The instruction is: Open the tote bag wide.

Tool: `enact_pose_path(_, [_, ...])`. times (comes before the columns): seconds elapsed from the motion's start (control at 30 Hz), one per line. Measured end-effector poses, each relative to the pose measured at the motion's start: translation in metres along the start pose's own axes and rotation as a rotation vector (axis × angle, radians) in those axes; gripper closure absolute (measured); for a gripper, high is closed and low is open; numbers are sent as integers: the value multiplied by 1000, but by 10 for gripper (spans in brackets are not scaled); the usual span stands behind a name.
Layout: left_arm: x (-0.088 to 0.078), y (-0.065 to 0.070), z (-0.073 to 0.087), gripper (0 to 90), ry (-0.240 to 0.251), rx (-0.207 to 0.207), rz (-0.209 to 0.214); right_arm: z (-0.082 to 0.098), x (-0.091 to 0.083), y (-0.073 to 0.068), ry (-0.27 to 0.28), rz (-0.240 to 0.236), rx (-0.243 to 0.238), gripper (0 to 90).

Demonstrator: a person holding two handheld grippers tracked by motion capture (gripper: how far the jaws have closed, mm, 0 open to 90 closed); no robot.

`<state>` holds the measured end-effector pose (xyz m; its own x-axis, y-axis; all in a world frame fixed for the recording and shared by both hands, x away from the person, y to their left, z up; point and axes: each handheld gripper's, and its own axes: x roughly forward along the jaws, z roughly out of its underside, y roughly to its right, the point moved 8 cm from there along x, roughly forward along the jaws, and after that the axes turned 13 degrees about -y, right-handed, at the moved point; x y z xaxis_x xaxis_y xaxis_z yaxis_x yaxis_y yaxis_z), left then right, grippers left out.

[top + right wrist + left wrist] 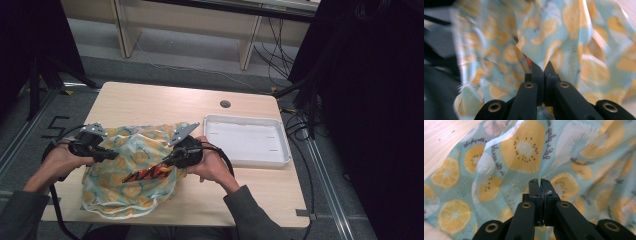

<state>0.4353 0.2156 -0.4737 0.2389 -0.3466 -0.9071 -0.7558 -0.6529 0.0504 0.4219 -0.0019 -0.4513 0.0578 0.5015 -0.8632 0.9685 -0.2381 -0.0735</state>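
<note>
Both grippers are pinching the fruit-print cloth [131,165] over the bench [150,100]: left gripper [539,181] jaws clamped on a fold, right gripper [543,67] jaws shut on fabric, likely spreading it for folding.

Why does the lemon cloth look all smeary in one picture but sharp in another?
In the right gripper view the pale blue cloth with yellow fruit prints is smeared by motion blur, worst at the left. In the left gripper view the same cloth is crisp; you can read its writing. The high view is dim, with dark corners around the light wooden table.
</note>
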Motion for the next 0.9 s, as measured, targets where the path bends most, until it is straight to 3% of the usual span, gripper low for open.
enact_pose_path(0.07, [3, 0, -4, 879, 2, 4, -8, -7, -11, -4, 50, -39, 13, 900])
enact_pose_path(0.13, [9, -2, -7, 879, -25, 11, -27, -12, -14, 2, 74, -18, 14, 900])
enact_pose_path(0.23, [28, -3, -12, 879, -58, 15, -31, -14, -8, 21, 82, 47, 67, 900])
enact_pose_path(0.27, [37, -2, -14, 878, -68, -1, -33, -12, -6, 30, 62, 82, 98, 900])
enact_pose_path(0.3, [42, -4, -15, 873, -71, 13, -39, -10, 0, 44, 56, 127, 110, 900])
enact_pose_path(0.37, [47, -4, -15, 849, -78, 8, -42, -9, 4, 51, 42, 150, 121, 900])
enact_pose_path(0.4, [53, -4, -15, 811, -73, 2, -55, -1, 16, 66, -8, 209, 147, 900])
enact_pose_path(0.43, [55, -5, -13, 785, -68, 16, -72, 2, 20, 69, -25, 218, 165, 900])
enact_pose_path(0.47, [52, -4, -11, 754, -84, 15, -76, 4, 22, 71, -28, 223, 161, 900])
enact_pose_path(0.53, [47, -4, -12, 683, -58, 13, -94, 6, 25, 72, -33, 219, 179, 900])
enact_pose_path(0.57, [39, -3, -13, 683, -32, -2, -100, 9, 27, 74, -45, 225, 165, 900])
enact_pose_path(0.6, [29, -3, -13, 659, -21, 9, -111, 13, 28, 76, -68, 240, 165, 900])
enact_pose_path(0.67, [7, 3, -14, 598, 29, 5, -127, 16, 31, 81, -77, 271, 171, 900])
enact_pose_path(0.73, [-4, 12, -18, 590, 76, 13, -143, 17, 32, 80, -80, 258, 196, 900])
enact_pose_path(0.77, [-7, 18, -19, 578, 81, 28, -136, 17, 32, 82, -83, 267, 162, 900])
enact_pose_path(0.8, [-7, 26, -20, 565, 83, 31, -120, 17, 32, 82, -88, 266, 164, 900])
enact_pose_path(0.83, [-7, 26, -20, 553, 83, 31, -120, 18, 32, 79, -92, 259, 202, 900])
enact_pose_path(0.87, [2, 40, -18, 541, 40, 80, -110, 18, 32, 79, -91, 258, 207, 900])
enact_pose_path(0.9, [9, 42, -13, 531, -20, 96, -124, 18, 32, 79, -92, 260, 205, 900])
